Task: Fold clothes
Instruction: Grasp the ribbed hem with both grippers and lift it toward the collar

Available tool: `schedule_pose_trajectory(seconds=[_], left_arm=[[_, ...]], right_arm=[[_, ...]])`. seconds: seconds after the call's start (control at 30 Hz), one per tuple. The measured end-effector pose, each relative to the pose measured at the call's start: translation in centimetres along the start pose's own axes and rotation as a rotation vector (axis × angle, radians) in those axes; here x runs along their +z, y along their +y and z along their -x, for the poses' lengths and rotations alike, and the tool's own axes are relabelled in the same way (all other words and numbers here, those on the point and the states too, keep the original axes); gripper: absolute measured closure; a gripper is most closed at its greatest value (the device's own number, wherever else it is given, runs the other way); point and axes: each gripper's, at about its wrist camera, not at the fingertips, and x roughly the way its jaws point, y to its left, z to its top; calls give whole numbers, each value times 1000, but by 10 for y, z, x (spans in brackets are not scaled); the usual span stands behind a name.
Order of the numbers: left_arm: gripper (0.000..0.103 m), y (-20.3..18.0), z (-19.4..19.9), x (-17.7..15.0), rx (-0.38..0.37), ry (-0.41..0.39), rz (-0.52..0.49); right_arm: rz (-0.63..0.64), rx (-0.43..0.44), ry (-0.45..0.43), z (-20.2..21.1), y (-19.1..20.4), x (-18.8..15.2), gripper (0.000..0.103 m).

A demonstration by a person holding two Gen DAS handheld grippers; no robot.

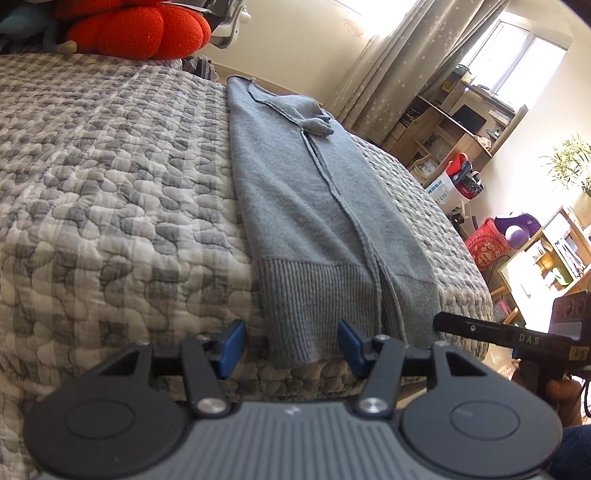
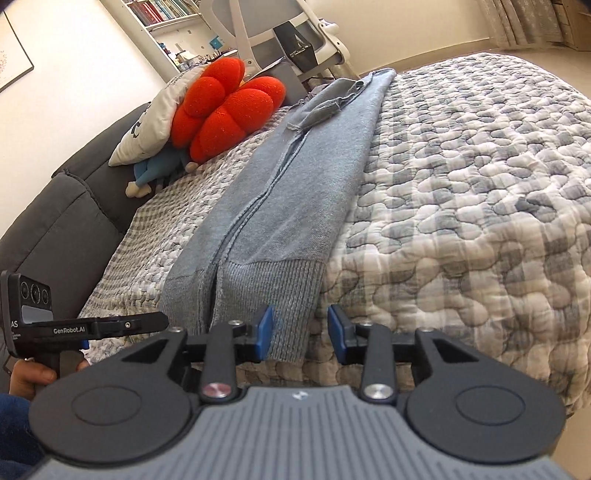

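A grey-blue knit sweater (image 1: 314,206) (image 2: 291,199) lies folded into a long narrow strip on the quilted bedspread (image 1: 110,206) (image 2: 461,192). Its ribbed hem (image 1: 317,306) (image 2: 269,291) reaches the near edge of the bed. My left gripper (image 1: 293,343) stands open at the hem's left corner, with the knit between its blue pads but not pinched. My right gripper (image 2: 300,332) is open at the hem's right corner, the cloth's edge lying between its pads. Each gripper shows in the other's view: the right one (image 1: 476,328) and the left one (image 2: 110,325), held by a hand (image 2: 26,376).
A red plush cushion (image 1: 136,29) (image 2: 225,107), a white pillow (image 2: 147,118) and a soft doll (image 2: 155,173) sit at the head of the bed by a dark headboard (image 2: 62,214). An office chair (image 2: 295,33) stands beyond. Wooden shelves (image 1: 454,122) and bags (image 1: 461,177) line the floor.
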Motion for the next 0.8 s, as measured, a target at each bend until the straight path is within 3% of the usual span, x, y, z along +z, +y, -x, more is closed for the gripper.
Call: schedule_pose_trajectory(seconds=[0.13, 0.23, 0.3, 0.47, 0.8], left_arm=[[48, -3, -1, 0, 15, -21, -8], [72, -5, -1, -2, 51, -37, -29], [93, -2, -2, -2, 28, -33, -13], [95, -13, 1, -2, 71, -51, -81], [96, -31, 23, 23, 76, -102, -139]], right_arm=[[33, -10, -7, -1, 3, 0, 65], [36, -24, -15, -1, 3, -2, 76], [24, -21, -15, -1, 2, -4, 91], [27, -7, -21, 4, 5, -3, 94], [64, 23, -75, 17, 17, 15, 94]])
